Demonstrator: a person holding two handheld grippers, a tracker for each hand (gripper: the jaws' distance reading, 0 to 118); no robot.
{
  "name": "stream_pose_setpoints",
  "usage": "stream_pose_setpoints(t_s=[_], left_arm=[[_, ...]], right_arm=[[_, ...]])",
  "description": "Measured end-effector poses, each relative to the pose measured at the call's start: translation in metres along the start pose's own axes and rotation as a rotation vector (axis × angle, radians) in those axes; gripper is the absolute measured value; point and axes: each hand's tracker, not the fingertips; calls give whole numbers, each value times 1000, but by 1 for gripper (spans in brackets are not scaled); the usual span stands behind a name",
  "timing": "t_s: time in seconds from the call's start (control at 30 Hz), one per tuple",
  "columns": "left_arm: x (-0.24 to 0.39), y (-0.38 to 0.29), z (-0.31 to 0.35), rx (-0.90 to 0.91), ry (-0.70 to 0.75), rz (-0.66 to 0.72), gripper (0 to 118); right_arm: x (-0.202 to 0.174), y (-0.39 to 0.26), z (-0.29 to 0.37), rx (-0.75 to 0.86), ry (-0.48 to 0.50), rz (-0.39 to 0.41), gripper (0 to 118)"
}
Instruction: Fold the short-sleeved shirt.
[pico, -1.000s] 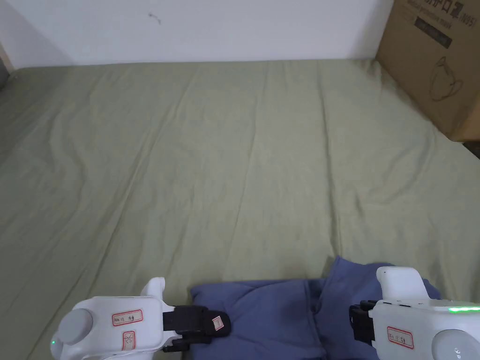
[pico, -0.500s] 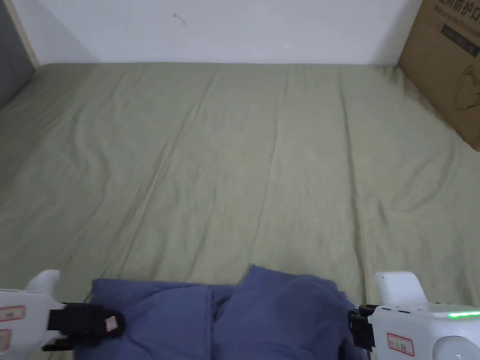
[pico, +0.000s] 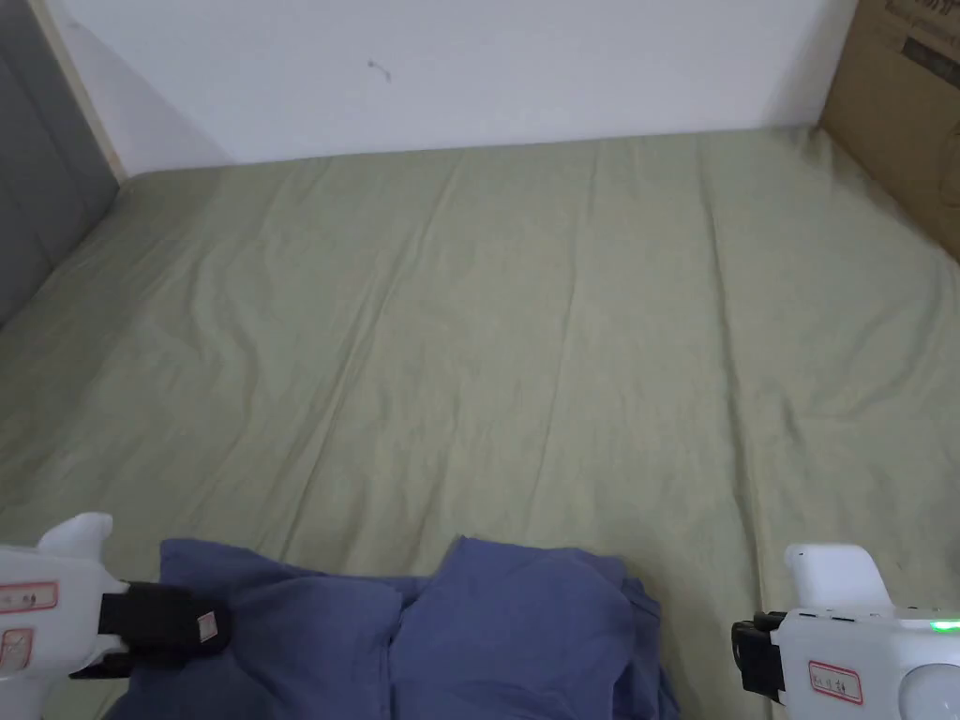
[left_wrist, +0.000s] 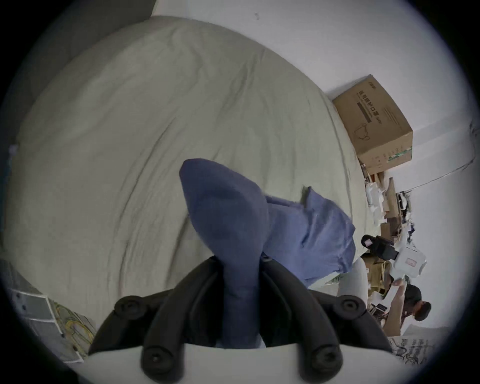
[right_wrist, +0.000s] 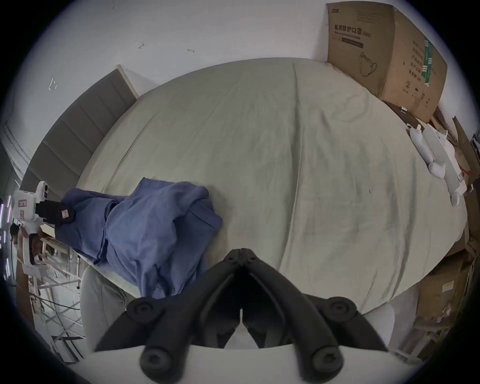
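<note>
My left gripper (left_wrist: 240, 262) pinches the crumpled blue shirt (pico: 487, 628), which lies left of my closed, empty right gripper (right_wrist: 241, 250).

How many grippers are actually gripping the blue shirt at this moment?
1. The left gripper has its fingers closed on a bunch of the blue shirt at the bed's near left edge. The right gripper is shut on nothing, off the shirt's right side.
</note>
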Motion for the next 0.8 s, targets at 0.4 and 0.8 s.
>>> stream_pose_setpoints(t_s=[0.4, 0.8], left_arm=[[217, -15, -66, -141, -120, -282, 15], [246, -33, -139, -275, -258, -353, 106]], right_arm=[[59, -16, 29, 53, -25, -64, 0], [106, -46, 33, 25, -103, -178, 0]])
